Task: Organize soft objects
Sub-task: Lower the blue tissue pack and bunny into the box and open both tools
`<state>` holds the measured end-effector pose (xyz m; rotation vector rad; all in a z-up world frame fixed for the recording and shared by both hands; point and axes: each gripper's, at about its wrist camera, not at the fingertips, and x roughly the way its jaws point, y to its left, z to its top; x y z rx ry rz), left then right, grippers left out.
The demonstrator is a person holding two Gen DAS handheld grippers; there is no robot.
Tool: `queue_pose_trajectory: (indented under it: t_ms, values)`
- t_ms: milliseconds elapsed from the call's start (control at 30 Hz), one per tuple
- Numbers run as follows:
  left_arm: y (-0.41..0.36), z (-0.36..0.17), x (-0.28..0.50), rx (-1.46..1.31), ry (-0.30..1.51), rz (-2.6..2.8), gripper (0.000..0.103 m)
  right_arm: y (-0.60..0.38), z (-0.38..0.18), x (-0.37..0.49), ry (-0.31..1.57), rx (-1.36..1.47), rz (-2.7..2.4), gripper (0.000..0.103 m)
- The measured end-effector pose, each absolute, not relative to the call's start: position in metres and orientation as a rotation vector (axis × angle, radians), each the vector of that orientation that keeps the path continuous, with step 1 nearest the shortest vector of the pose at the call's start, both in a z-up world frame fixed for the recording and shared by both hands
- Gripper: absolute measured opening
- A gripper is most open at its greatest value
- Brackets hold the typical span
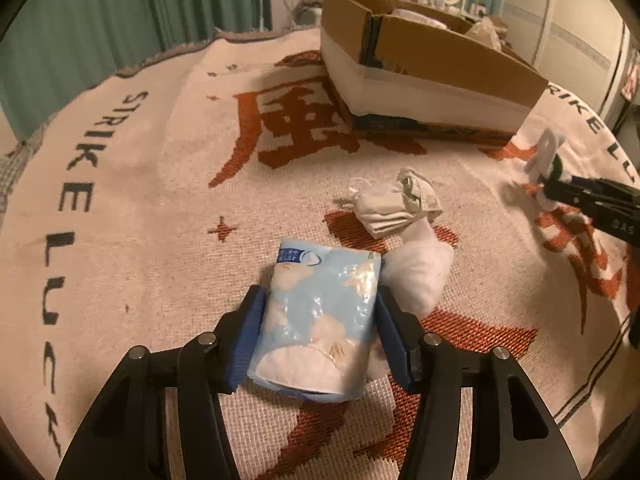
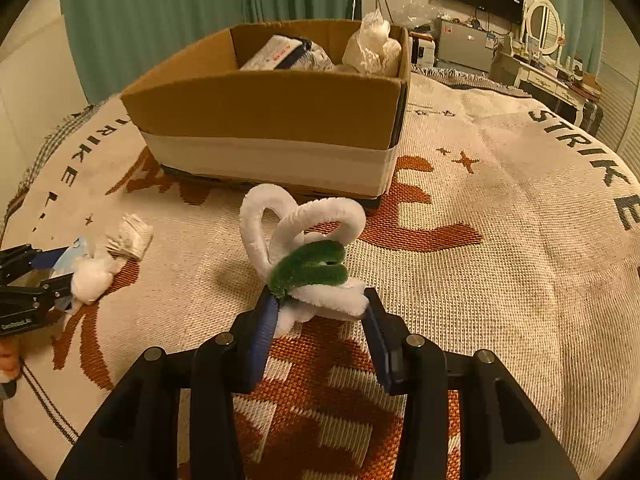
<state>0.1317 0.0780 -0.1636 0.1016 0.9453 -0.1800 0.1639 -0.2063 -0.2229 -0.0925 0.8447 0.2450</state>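
Spread over the bed, the woven blanket (image 1: 168, 168) gives you a flat bed-top sorting area, with the cardboard box (image 2: 272, 100) at its far side already holding a few soft things, so it looks like the collecting place. Your left gripper (image 1: 320, 320) is closed on the blue tissue pack (image 1: 320, 312), with a cotton wad (image 1: 420, 272) and folded masks (image 1: 396, 204) loose just beyond. Your right gripper (image 2: 320, 308) pinches the pipe-cleaner flower (image 2: 304, 248) by its base, raised near the box, probably to drop it in.
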Motion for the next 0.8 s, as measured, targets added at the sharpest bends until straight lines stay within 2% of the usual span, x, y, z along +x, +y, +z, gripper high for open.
queue_pose_trajectory:
  t_ms: [400,800]
  values:
    - [0.065,-0.12,0.104,0.131,0.853,-0.097,0.052,-0.2,-0.195,0.119,0.778,-0.056,0.285,0.042]
    - [0.019,-0.026,0.068,0.108,0.676,-0.176,0.052,-0.199,-0.112,0.065,0.647,-0.072,0.338,0.042]
